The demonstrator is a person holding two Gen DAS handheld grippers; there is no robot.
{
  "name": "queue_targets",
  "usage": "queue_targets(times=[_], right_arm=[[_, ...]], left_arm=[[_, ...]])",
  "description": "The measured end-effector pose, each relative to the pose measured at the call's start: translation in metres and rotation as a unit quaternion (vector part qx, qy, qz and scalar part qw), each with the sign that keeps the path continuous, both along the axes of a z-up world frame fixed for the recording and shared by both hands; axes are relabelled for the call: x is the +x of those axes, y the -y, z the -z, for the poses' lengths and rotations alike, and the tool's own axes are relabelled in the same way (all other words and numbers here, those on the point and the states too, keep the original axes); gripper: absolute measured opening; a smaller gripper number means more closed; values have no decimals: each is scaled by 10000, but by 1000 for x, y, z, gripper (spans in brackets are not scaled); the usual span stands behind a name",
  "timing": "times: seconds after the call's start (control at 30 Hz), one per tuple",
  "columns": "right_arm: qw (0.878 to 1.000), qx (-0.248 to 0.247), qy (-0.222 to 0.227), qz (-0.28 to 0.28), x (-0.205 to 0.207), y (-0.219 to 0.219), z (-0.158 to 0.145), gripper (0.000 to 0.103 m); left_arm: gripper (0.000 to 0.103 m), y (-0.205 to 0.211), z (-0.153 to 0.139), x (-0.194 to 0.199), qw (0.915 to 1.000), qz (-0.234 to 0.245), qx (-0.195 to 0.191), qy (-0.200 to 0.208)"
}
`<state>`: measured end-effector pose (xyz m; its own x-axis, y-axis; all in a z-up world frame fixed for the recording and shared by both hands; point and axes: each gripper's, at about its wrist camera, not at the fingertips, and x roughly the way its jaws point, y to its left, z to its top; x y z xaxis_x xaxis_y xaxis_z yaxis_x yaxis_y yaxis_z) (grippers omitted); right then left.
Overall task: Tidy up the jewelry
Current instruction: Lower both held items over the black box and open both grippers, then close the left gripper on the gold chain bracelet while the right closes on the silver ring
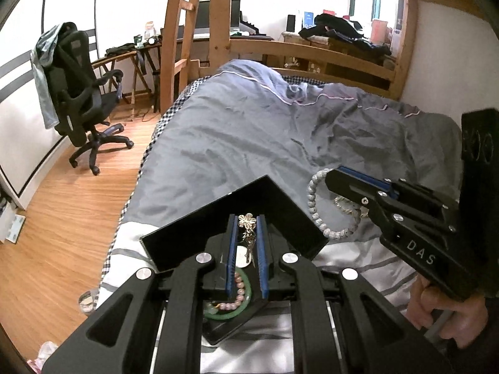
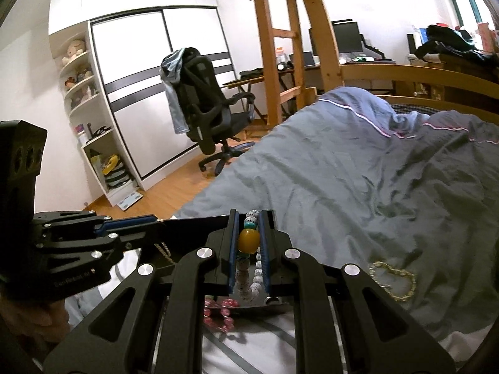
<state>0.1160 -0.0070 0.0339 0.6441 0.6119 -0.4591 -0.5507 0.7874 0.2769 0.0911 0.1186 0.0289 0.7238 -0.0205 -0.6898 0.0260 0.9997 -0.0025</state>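
Note:
My left gripper point(image 1: 247, 222) is shut on a silver flower pendant point(image 1: 246, 221) with a chain, held over an open black jewelry box point(image 1: 280, 205) on the bed. A green bangle point(image 1: 246, 283) and a pink bead bracelet point(image 1: 238, 293) lie in the box. My right gripper point(image 2: 251, 218) is shut on a grey speckled bead bracelet point(image 2: 249, 243) with an amber bead; it also shows in the left wrist view point(image 1: 315, 208), hanging to the right of the box. A gold chain necklace point(image 2: 393, 280) lies on the blanket. A red bead bracelet point(image 2: 218, 311) lies below my right gripper.
The grey-blue blanket point(image 1: 265, 131) covers the bed, with a white striped sheet point(image 1: 137, 233) at the near end. A black office chair point(image 1: 81, 93) stands on the wooden floor at left. A wooden bunk frame and ladder point(image 1: 181, 31) stand behind the bed.

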Motion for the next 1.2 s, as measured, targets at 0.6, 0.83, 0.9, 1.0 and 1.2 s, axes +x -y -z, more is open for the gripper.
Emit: queue_targets(times=[0.6, 0.83, 0.9, 1.0, 1.2], right_arm=[[9976, -333, -478, -385, 10, -34, 40, 14], [9959, -236, -753, -445, 11, -32, 51, 52], [9967, -128, -693, -411, 10, -27, 47, 66], [9978, -92, -586, -289, 7, -21, 40, 83], [9984, -178, -531, 121, 9, -1, 32, 97]], left_arm=[[12, -39, 20, 10, 9965, -673, -129, -472], [28, -42, 16, 8, 9957, -808, -266, -371], [54, -39, 13, 8, 9960, -825, -184, -280], [74, -35, 8, 5, 9965, -830, -79, -100], [92, -35, 2, 4, 9952, -968, -29, 103]])
